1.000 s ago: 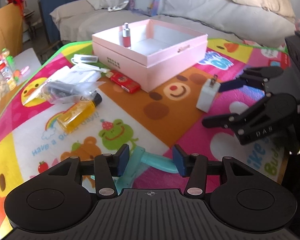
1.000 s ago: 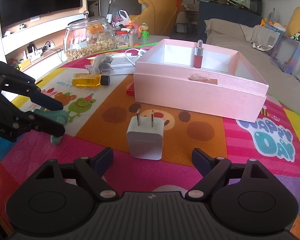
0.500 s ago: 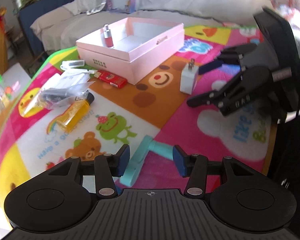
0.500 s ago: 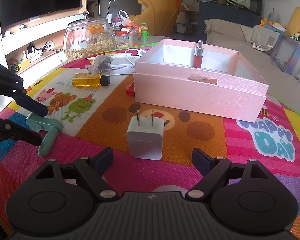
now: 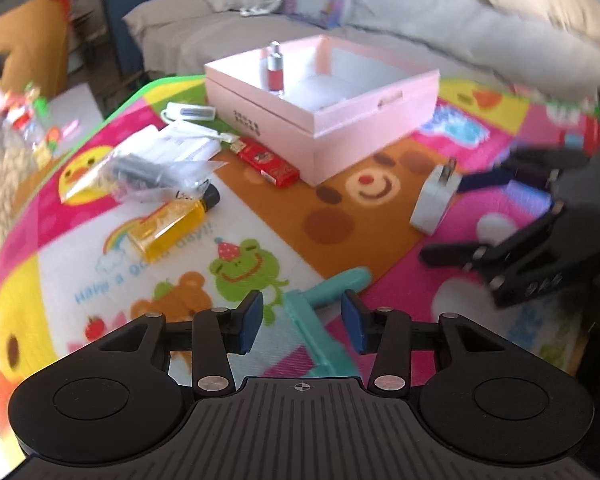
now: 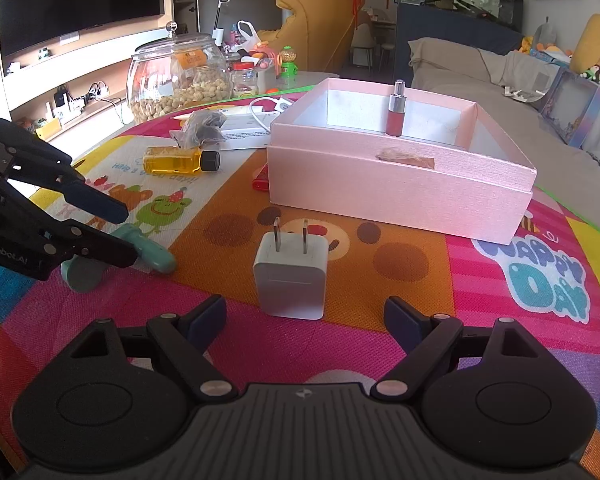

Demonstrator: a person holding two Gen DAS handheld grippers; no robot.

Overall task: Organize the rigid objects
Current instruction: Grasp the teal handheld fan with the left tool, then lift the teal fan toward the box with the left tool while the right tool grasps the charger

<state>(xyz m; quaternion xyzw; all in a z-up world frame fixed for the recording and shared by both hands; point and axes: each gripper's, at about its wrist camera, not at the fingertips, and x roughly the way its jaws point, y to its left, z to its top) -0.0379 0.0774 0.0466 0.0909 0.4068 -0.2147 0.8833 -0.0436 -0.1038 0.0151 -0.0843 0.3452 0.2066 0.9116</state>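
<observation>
While the left tool [image 5: 302, 323] is closing, unpinched, astride the teal scraper [image 5: 326, 312] lying crosswise, the right tool [image 6: 305, 322] is waiting spread behind the charger [image 6: 290, 276].

Play mat [image 6: 380, 344]: woven, fine-grained texture with printed cartoon figures, matt. Pink box [image 6: 396, 196]: paper-covered board with a faint linen grain and slight sheen outside; plain white lining. Wall charger [image 6: 290, 280]: smooth white plastic, satin finish, with two bare metal prongs. Small bottle in the box [image 6: 395, 114]: glossy red body, bright metal cap. Yellow bottle [image 6: 176, 161]: clear plastic, black ribbed cap. Teal tool [image 5: 320, 320]: smooth matt plastic. Jar [image 6: 180, 72]: clear and glossy. Right gripper [image 6: 306, 320] body: matt black ribbed plastic; pads dark blue.
</observation>
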